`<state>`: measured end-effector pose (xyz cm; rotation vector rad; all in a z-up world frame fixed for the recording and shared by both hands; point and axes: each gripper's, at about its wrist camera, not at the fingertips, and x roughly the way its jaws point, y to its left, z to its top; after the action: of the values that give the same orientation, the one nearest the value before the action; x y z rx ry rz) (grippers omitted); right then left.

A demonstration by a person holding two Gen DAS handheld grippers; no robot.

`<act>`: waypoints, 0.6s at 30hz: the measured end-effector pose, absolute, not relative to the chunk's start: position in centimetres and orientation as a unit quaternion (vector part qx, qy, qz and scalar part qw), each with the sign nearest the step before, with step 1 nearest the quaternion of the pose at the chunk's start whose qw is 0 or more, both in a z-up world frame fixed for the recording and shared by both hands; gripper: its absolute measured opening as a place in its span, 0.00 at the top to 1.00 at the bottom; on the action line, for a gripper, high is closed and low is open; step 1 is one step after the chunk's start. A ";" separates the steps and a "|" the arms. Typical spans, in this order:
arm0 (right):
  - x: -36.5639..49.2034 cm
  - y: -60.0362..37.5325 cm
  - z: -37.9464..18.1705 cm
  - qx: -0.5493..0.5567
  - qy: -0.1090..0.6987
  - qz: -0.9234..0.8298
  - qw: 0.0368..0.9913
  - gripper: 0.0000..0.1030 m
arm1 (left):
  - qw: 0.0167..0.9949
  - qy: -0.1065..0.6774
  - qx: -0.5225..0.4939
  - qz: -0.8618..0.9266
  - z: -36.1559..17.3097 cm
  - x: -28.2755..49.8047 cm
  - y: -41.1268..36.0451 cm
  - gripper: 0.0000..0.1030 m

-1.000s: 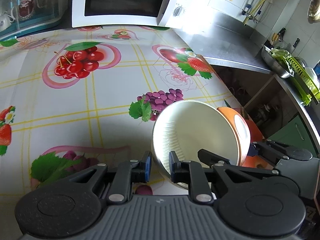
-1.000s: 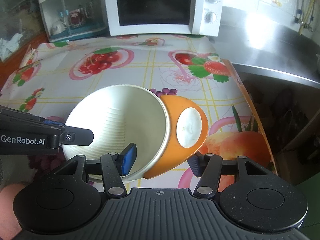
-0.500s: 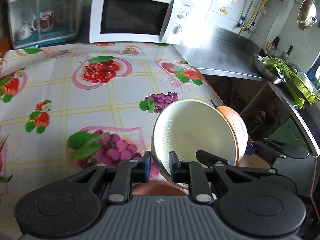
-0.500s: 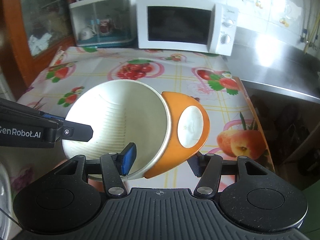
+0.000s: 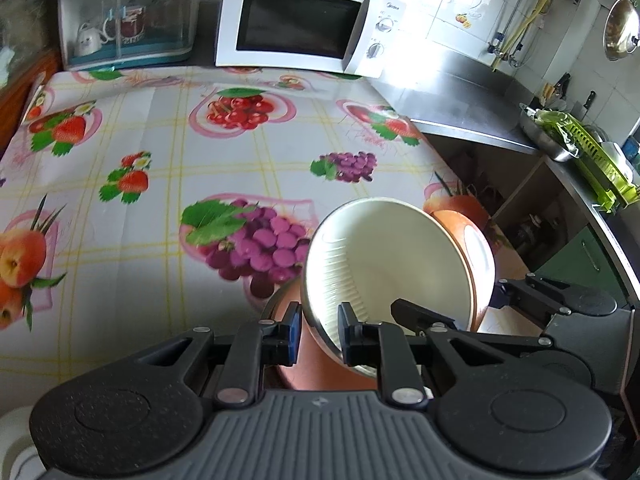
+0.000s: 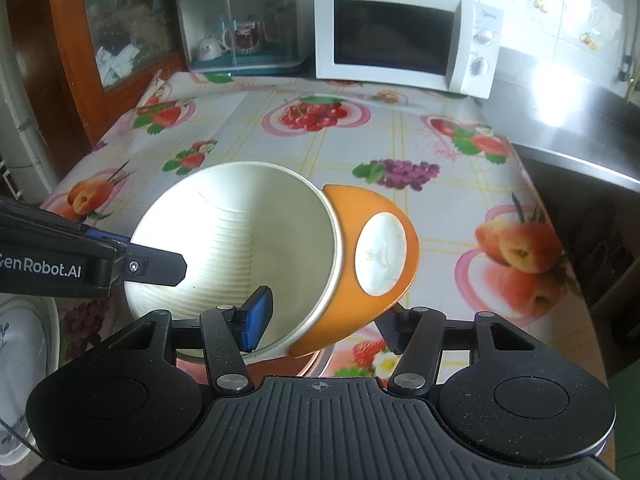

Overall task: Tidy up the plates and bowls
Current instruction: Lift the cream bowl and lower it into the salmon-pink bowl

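An orange bowl [image 5: 396, 264] with a cream ribbed inside hangs tilted above the near right corner of the fruit-print table [image 5: 160, 168], its white foot [image 6: 380, 254] facing right. My left gripper [image 5: 320, 332] is shut on the bowl's left rim. My right gripper [image 6: 324, 324] is shut on the bowl [image 6: 240, 240] with its blue pad [image 6: 258, 316] inside and the other finger under the orange wall. The left gripper's finger [image 6: 156, 266] reaches over the rim from the left. A brown dish with a metal rim [image 5: 296, 364] lies just beneath.
A white microwave [image 5: 296, 36] and a glass-fronted cupboard [image 5: 128, 32] stand at the table's far edge. A steel counter [image 5: 460, 92] with a green dish rack [image 5: 596, 160] runs along the right. A white plate [image 6: 24, 360] sits at the lower left.
Both grippers have drawn back and risen with the bowl still held between them. Much more of the table now shows, and the brown dish has come into view below.
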<state>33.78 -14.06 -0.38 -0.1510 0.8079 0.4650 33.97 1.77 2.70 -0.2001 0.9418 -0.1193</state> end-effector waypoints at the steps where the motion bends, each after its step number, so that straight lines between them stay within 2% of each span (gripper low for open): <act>1: 33.7 -14.0 -0.6 -0.072 0.392 0.226 0.889 0.45 | 0.883 0.456 -0.097 -0.056 2.4 33.8 1.8 0.83; 14: 33.4 -13.3 -2.6 -0.077 0.413 0.232 0.877 0.44 | 0.871 0.479 -0.103 -0.044 0.2 33.2 2.5 0.83; 18: 33.4 -13.2 -2.8 -0.080 0.415 0.234 0.875 0.43 | 0.869 0.482 -0.101 -0.046 0.2 33.4 2.6 0.78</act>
<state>33.36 -13.17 -2.77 -0.1665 0.8671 0.4890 33.35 2.57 0.20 -0.2120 1.0079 -0.0963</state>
